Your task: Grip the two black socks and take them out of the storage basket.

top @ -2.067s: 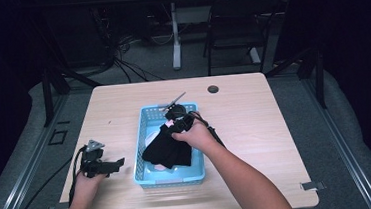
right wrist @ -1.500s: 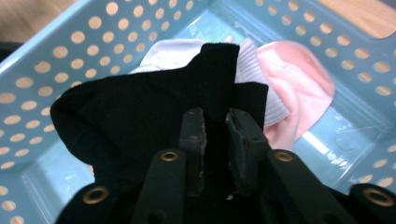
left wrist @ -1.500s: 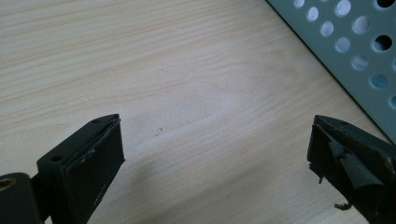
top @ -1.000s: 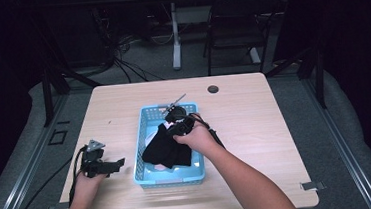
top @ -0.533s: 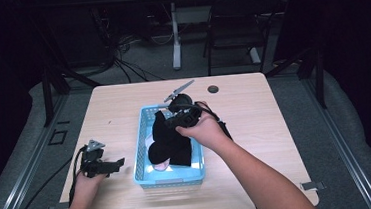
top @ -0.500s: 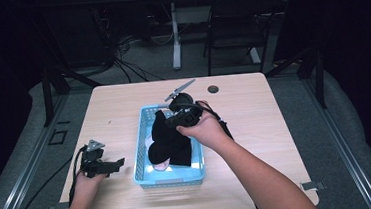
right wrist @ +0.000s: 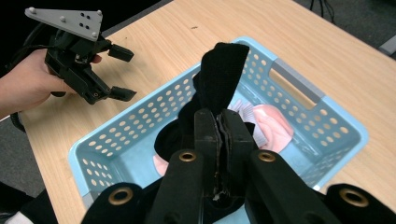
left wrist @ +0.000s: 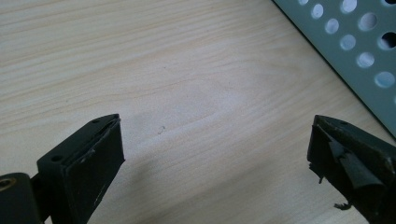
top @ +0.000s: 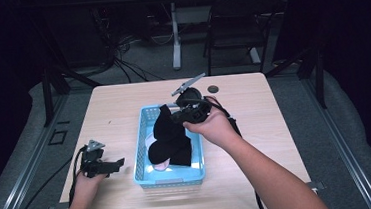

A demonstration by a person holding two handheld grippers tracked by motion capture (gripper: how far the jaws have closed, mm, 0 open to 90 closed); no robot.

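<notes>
Pale wood forms the table [top: 118, 109], which fills the middle of the high view with dark floor and a chair behind it. Near the table's centre sits a light blue perforated basket [top: 142, 148], its long side running away from the person. The right gripper [top: 177, 116], held in the right hand [top: 215, 127] just right of the basket's far end, has its jaws pressed together on a black cloth [top: 168, 136]. That cloth is lifted at its top edge and drapes down into the basket. In the right gripper view, at lower centre, the two black jaws pinch the cloth, a flap of which stands up above them; pink items [right wrist: 273, 123] lie beneath on the basket floor. At the lower left of the high view, the left gripper [top: 113, 165] rests on the table, held in the left hand [top: 87, 181], just beside the basket but apart from it. In the left gripper view its jaws stand wide apart over bare wood, with the basket wall at the upper right corner.
</notes>
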